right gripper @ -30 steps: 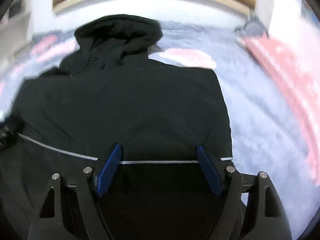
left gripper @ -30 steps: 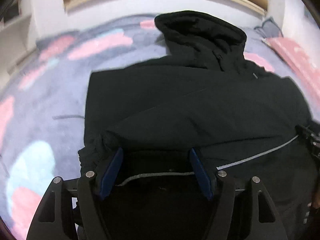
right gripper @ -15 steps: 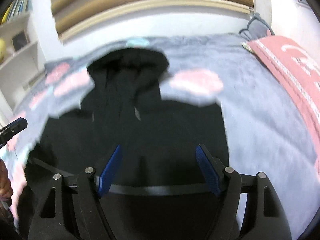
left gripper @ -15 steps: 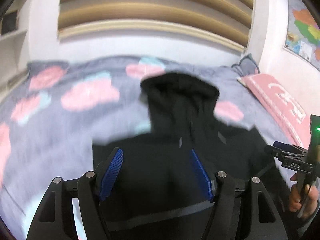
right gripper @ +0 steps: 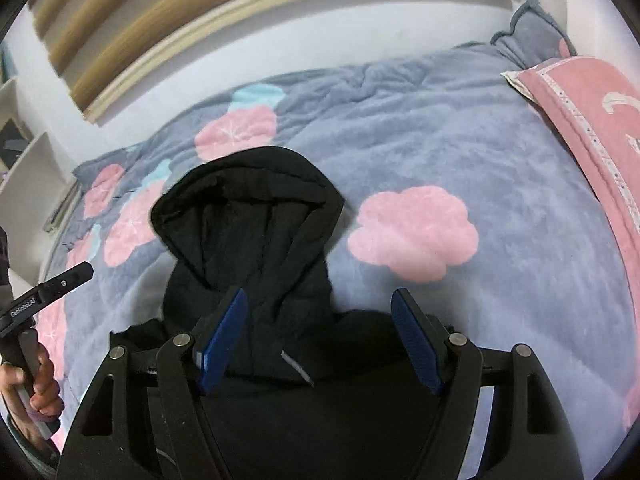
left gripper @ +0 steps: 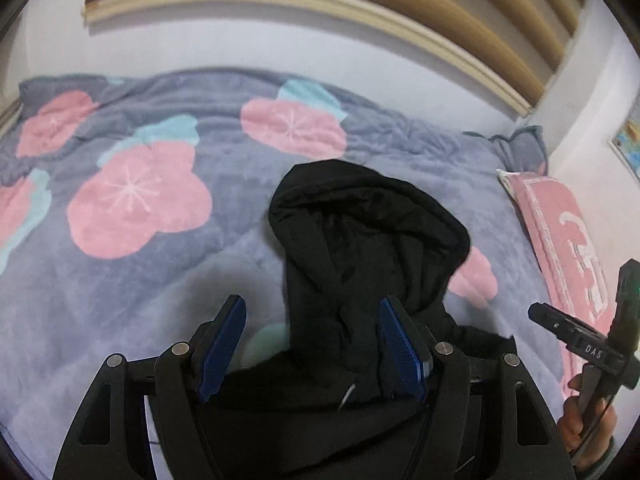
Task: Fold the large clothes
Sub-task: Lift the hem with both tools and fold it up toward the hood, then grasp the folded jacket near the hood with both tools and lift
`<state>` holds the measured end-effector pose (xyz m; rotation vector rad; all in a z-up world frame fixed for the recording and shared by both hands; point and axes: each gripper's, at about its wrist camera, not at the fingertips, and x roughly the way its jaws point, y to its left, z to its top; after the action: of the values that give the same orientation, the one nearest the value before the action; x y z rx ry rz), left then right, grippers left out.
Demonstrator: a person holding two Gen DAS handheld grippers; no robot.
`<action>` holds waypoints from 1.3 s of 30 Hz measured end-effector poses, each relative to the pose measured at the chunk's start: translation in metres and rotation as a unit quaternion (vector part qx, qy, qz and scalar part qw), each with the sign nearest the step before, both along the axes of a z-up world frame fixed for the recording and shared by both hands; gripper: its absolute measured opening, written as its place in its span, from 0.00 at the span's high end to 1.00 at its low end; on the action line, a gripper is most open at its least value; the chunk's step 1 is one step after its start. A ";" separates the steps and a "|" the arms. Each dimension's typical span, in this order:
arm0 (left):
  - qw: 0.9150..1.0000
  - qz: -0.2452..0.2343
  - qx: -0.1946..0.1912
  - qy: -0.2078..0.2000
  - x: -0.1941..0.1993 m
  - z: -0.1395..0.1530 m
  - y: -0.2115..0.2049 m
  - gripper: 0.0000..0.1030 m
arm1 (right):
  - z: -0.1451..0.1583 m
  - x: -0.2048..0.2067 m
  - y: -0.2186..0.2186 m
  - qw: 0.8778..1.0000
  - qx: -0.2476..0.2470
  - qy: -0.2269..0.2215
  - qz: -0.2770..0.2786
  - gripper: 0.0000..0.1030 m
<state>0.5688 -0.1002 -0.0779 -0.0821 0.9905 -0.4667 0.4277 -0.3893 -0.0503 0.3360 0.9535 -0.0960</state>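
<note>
We are holding both grippers, left (left gripper: 312, 344) and right (right gripper: 320, 340), fingers spread wide and gripping nothing, above the black hoodie (left gripper: 360, 248) (hood farthest away) lying on the flowered bed (left gripper: 140, 272).

Black tongs (left gripper: 312, 344), blue pads (left gripper: 222, 350), silver screws; bare-skinned hand (right gripper: 32, 392).

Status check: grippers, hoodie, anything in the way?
Left gripper and right gripper: jaws open, empty. Black hoodie flat on floral blanket, hood unfolded. Pink pillow off right, clear.
</note>
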 end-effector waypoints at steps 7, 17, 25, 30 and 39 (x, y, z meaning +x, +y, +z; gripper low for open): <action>0.998 0.015 -0.003 0.059 0.075 -0.041 -0.021 0.31 | -0.049 0.080 -0.013 0.998 0.028 0.050 -0.014 0.24; 0.997 0.039 -0.006 0.074 0.152 -0.112 -0.035 0.88 | -0.110 0.148 -0.015 0.997 0.002 0.073 0.005 0.86; 0.992 0.002 -0.065 0.112 0.139 -0.121 0.020 0.80 | -0.116 0.126 -0.028 0.998 0.008 0.056 0.005 0.87; 0.991 -0.031 -0.040 0.123 0.142 -0.145 0.010 0.74 | -0.140 0.132 -0.039 0.993 0.071 0.098 0.014 0.78; 0.992 -0.070 -0.105 0.025 0.095 -0.044 0.050 0.43 | -0.046 0.097 -0.035 0.995 0.053 0.029 0.080 0.49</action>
<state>0.6642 -0.0501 -0.1223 -0.2145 0.9972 -0.7002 0.5248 -0.4248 -0.0965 0.3548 1.0422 0.0923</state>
